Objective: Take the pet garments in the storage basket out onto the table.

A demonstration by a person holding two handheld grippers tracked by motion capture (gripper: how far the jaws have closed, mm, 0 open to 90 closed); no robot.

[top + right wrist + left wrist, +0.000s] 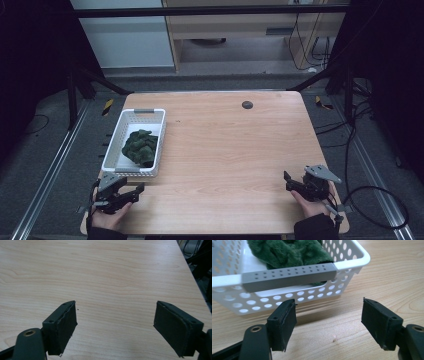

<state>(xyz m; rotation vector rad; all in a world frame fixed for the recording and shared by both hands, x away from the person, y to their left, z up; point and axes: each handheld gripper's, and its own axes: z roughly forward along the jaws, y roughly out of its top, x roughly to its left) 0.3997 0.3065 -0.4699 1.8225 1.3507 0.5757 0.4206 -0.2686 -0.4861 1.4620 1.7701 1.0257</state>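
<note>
A white perforated basket point(113, 152) with grey handles sits at the table's left side. A crumpled dark green cloth point(140, 147) lies inside it. My left gripper point(134, 192) rests at the front left corner, just in front of the basket, open with nothing between its jaws. In the left gripper view the basket's near wall point(294, 296) and grey handle point(289, 276) stand right beyond the open jaws, with the green cloth point(289, 251) behind. My right gripper point(290, 181) sits at the front right, open over bare wood point(112, 290).
The wooden table point(235, 145) has a small dark round grommet point(247, 104) near its far edge. Cables trail on the floor to the right point(370, 200). Metal frame rails run along both sides of the table.
</note>
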